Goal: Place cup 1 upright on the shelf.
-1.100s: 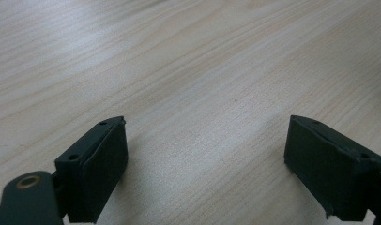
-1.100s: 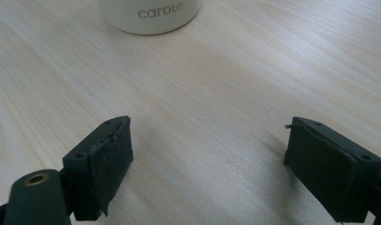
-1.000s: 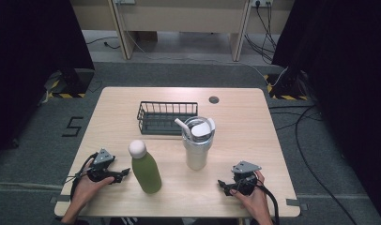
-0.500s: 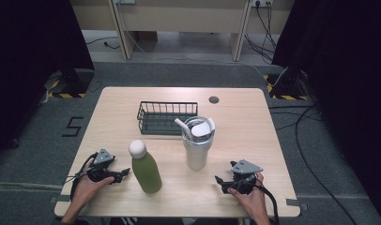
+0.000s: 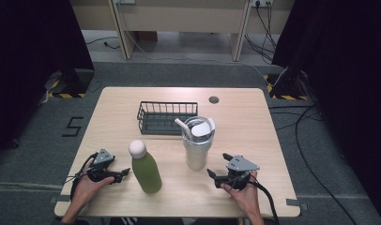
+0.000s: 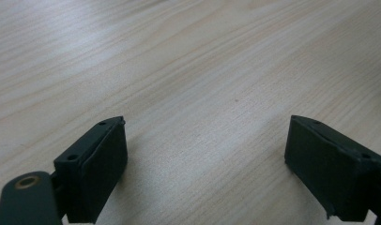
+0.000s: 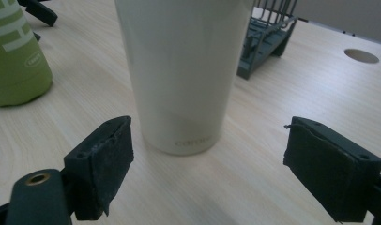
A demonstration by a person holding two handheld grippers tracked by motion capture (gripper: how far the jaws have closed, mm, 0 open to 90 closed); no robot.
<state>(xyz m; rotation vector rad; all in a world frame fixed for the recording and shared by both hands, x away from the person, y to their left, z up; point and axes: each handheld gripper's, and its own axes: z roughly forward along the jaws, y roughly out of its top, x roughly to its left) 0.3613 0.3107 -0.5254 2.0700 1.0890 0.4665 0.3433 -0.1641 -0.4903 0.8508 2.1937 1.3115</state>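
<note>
A cream tumbler with a lid and straw stands at the table's middle front. Left of it stands a green bottle with a white cap. My right gripper lies on the table just right of the tumbler, open and pointing at it. In the right gripper view the tumbler stands close ahead of the open right gripper, beyond the jaw tips, with the bottle off to the left. My left gripper rests left of the bottle, open; the left gripper has bare wood between its jaws.
A dark wire basket sits behind the bottle and tumbler, also seen as the basket in the right gripper view. A round cable hole is near the table's far edge. Cables run off the table's right front.
My right gripper has edged a little forward and left, toward the tumbler. The left gripper, bottle and tumbler have not moved.
</note>
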